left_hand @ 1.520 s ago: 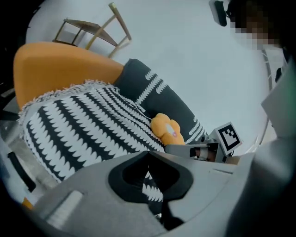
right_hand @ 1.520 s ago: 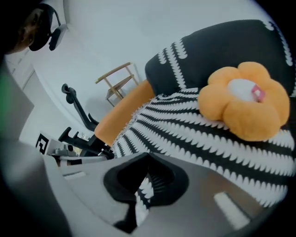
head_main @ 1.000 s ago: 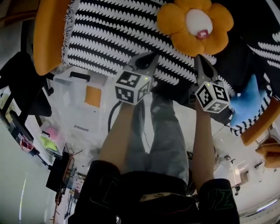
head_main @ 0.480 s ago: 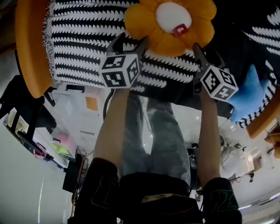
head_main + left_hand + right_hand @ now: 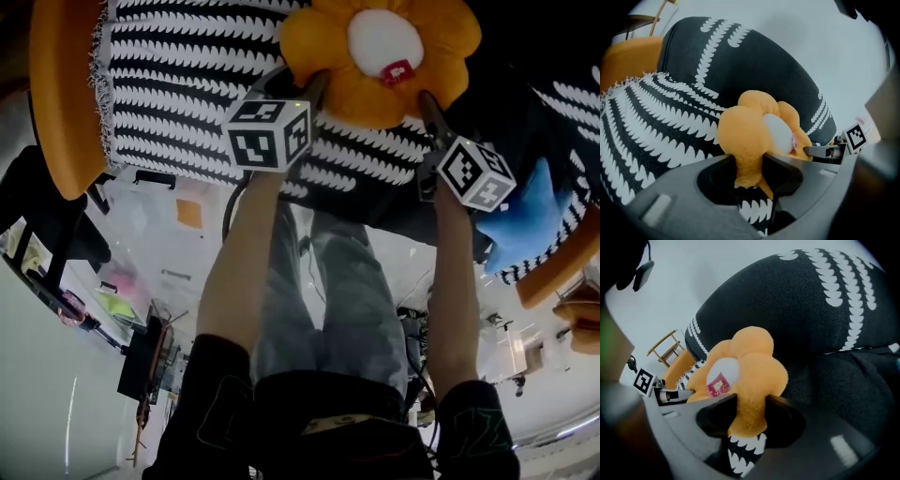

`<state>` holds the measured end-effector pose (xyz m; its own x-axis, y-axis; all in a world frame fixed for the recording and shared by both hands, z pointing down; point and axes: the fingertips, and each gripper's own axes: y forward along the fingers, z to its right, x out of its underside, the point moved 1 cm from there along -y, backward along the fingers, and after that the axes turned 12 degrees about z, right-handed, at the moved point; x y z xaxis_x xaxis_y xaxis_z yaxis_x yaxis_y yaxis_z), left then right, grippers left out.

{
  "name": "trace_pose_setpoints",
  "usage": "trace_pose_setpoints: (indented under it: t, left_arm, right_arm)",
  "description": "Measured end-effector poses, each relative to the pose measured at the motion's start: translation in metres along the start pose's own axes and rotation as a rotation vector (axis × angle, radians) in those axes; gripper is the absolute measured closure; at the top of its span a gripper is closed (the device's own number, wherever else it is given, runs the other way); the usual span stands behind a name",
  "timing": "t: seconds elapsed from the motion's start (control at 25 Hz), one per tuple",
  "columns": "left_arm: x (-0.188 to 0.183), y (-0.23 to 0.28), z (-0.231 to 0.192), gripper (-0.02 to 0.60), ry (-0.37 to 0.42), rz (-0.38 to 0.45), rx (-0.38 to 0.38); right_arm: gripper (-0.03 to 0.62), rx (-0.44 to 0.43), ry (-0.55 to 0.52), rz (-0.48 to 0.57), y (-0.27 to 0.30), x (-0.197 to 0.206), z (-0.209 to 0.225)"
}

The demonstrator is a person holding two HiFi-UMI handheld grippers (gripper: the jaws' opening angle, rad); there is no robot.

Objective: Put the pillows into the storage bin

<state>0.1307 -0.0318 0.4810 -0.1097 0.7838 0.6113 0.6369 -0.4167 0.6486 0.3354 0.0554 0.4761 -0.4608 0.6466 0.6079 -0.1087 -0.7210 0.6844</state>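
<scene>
An orange flower pillow (image 5: pixel 384 47) with a white centre lies on the black-and-white striped throw (image 5: pixel 187 84) of a sofa. My left gripper (image 5: pixel 311 86) is at its lower left petal and my right gripper (image 5: pixel 427 98) at its lower right petal. In the left gripper view the jaws (image 5: pixel 749 171) are closing, and a petal of the flower pillow (image 5: pixel 754 131) is pinched between them. In the right gripper view the jaws (image 5: pixel 749 416) are closing too, squeezing another petal of the pillow (image 5: pixel 750 366). A blue star pillow (image 5: pixel 525 211) lies at the right.
An orange sofa arm (image 5: pixel 61 94) bounds the throw at the left, another orange edge (image 5: pixel 553 267) at the right. A large black cushion with white stripes (image 5: pixel 754 61) stands behind the flower. The person's legs (image 5: pixel 347 300) and a cluttered floor are below.
Both grippers have moved forward from the sofa's front edge to the flower pillow. Their jaws opened on the way and now clasp a petal each.
</scene>
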Motion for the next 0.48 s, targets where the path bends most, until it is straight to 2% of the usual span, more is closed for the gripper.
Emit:
trace_pose_setpoints:
  t: [0.12, 0.24, 0.36, 0.48]
  left_arm:
    - [-0.001, -0.009, 0.001, 0.459, 0.013, 0.012, 0.012]
    - [-0.001, -0.023, 0.001, 0.463, -0.021, 0.037, -0.019]
    - [-0.002, -0.044, -0.005, 0.477, -0.043, 0.080, -0.076]
    - [-0.005, -0.066, -0.016, 0.479, -0.063, 0.133, -0.111]
  right_arm:
    - [0.469, -0.010, -0.071, -0.023, 0.001, -0.004, -0.009]
    - [0.510, -0.019, -0.174, -0.041, 0.000, -0.007, -0.028]
    - [0.528, -0.067, -0.264, -0.048, 0.001, -0.012, -0.057]
    - [0.530, -0.113, -0.307, -0.049, 0.002, -0.012, -0.081]
